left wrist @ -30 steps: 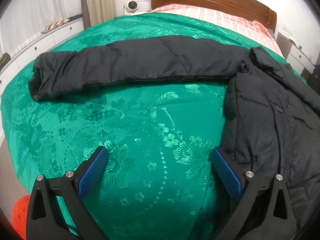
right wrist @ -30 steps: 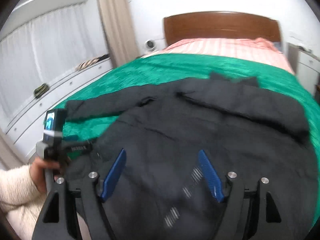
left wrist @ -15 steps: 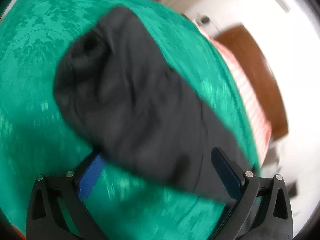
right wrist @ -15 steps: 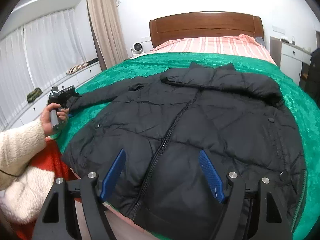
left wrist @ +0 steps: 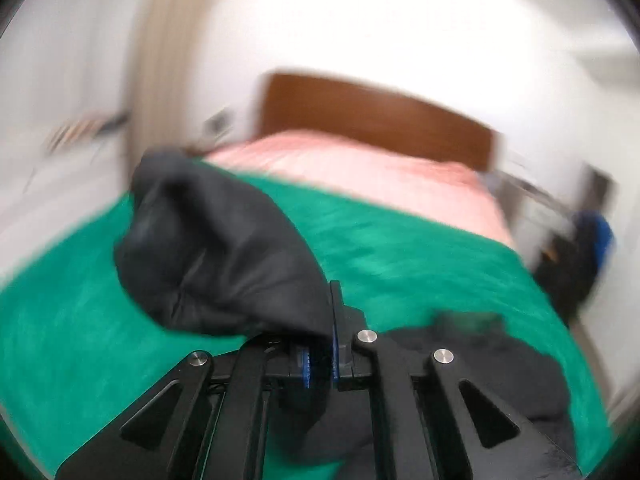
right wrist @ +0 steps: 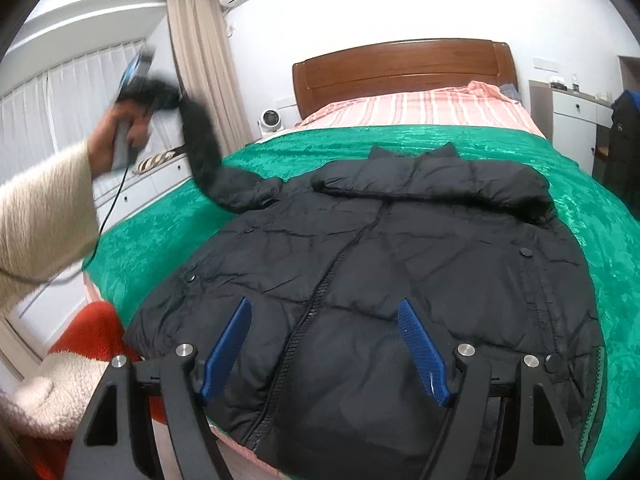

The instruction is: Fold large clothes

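Sleeve fabric fills what we see between the fingers of the left gripper (left wrist: 320, 344), which have just been closing and now clamp the black sleeve (left wrist: 224, 248), lifted clear of the green bedspread (right wrist: 168, 224). From the right wrist view we see the black puffer jacket (right wrist: 400, 264) lying flat and zipped on that bedspread, collar toward the wooden headboard (right wrist: 400, 68), its near hem hidden behind the right gripper (right wrist: 324, 344), whose fingers stand apart above the cloth with nothing between them. Motion blur smears the left view, so how much sleeve is pinched is probably not something we can judge. We see no containers in either view.
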Demonstrator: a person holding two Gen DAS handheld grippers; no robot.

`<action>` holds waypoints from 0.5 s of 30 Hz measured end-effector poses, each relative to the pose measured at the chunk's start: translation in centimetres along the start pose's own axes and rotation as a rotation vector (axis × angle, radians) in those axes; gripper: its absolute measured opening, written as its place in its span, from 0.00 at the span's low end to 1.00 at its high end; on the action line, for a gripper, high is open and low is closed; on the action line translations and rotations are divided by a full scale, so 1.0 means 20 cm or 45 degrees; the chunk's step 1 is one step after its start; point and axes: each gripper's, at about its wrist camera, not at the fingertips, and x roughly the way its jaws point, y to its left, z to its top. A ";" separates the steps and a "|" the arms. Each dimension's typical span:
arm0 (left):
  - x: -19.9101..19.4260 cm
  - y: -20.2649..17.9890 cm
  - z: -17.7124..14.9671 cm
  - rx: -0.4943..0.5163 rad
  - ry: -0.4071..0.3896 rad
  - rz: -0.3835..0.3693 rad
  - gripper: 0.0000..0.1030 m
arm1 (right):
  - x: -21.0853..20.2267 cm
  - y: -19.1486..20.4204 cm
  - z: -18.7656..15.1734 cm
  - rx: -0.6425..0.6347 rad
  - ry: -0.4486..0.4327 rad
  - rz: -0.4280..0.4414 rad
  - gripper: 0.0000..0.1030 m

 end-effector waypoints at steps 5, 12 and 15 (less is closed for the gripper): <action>0.05 -0.95 -0.04 0.366 -0.035 -0.301 0.05 | -0.09 -0.06 -0.01 0.033 -0.047 -0.036 0.73; 0.37 -1.68 -0.77 0.774 0.378 -0.394 0.73 | -0.18 -0.16 -0.07 0.095 -0.079 -0.098 0.73; 0.37 -1.67 -1.05 0.906 0.471 -0.380 0.73 | -0.21 -0.19 -0.12 0.105 -0.086 -0.119 0.73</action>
